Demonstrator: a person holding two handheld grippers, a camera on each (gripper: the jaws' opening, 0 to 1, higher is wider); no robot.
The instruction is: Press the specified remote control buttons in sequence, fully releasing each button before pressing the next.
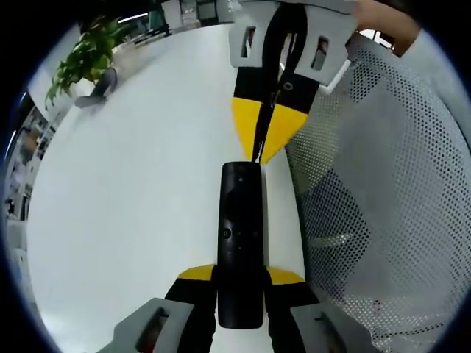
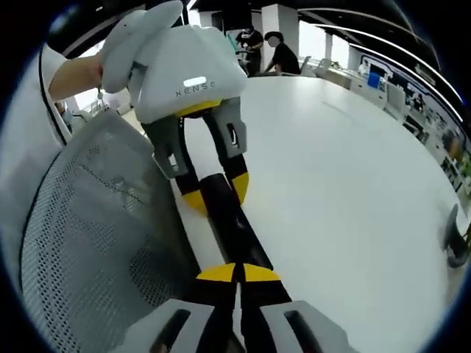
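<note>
The left gripper (image 1: 239, 283) has its fingers clamped on the near end of the black remote (image 1: 241, 235), held above the white bench (image 1: 132, 206). The right gripper (image 2: 238, 273), fingers together, tips the remote's top. Light, rigid, smooth-sided: best held by its long edges, pressed gently.
</note>
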